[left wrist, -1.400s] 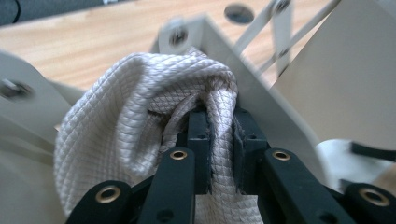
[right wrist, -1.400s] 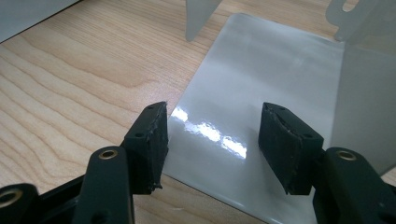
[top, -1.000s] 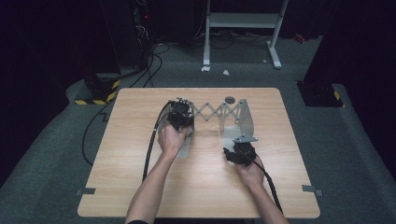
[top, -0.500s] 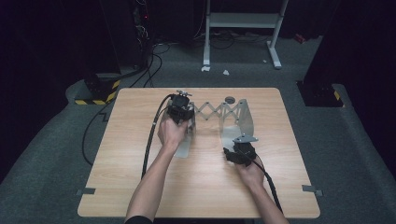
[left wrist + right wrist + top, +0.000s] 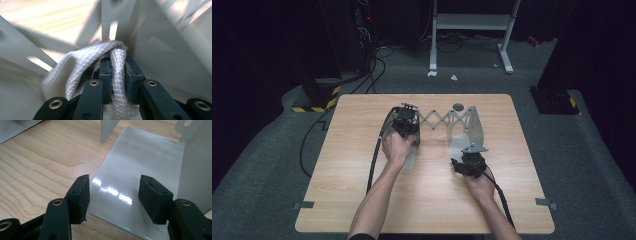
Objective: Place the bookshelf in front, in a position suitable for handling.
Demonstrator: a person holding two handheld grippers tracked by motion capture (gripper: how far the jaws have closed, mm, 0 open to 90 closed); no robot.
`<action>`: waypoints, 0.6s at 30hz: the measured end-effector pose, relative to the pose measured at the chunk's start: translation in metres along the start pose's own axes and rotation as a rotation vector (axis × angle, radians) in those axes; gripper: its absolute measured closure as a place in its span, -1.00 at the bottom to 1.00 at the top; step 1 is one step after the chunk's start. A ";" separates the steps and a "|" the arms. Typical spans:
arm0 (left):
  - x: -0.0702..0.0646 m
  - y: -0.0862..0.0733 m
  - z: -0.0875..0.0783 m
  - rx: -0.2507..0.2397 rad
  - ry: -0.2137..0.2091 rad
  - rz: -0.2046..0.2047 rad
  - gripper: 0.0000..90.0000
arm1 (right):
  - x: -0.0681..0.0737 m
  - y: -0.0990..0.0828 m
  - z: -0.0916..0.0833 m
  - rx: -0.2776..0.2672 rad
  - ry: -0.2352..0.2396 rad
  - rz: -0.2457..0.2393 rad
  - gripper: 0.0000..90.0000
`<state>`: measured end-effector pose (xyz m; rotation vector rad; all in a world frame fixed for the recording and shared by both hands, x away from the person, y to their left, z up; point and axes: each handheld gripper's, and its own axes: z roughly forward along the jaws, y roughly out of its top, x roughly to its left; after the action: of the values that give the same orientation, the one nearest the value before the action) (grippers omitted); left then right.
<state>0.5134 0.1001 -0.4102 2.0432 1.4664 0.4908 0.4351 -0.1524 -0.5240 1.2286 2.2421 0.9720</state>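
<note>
Left gripper [image 5: 117, 82] pinches a braided white rope [image 5: 75, 75] – woven, soft; right gripper [image 5: 113, 197], jaws spread, over a glossy grey plate [image 5: 140, 165].

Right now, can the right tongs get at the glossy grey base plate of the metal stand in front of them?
Probably yes. The right tongs stand open just above the near edge of the glossy grey base plate, and nothing lies between them.

The left gripper [image 5: 405, 121] is clamped tight, forearm reaching forward. The right gripper [image 5: 113, 197] rests low, jaws spread apart.
</note>
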 end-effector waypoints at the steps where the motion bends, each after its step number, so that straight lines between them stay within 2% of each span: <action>1: -0.001 0.003 -0.004 -0.006 0.005 0.002 0.73 | 0.000 0.000 0.000 0.001 0.000 0.003 -0.05; 3: -0.003 0.010 -0.013 -0.013 0.023 0.017 0.73 | 0.000 0.000 0.000 0.002 0.000 0.004 -0.05; 6: -0.006 0.017 -0.015 0.003 0.057 0.041 0.75 | 0.000 0.000 0.000 0.002 0.000 0.004 -0.05; 13: -0.010 0.015 0.006 0.064 0.120 0.075 0.78 | 0.000 0.000 0.000 0.001 0.001 0.002 -0.05; 18: -0.006 0.006 0.022 0.097 0.112 0.053 0.78 | 0.000 0.000 0.000 0.001 0.003 0.000 -0.07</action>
<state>0.5290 0.0881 -0.4230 2.1663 1.5317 0.5745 0.4348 -0.1524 -0.5239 1.2282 2.2450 0.9733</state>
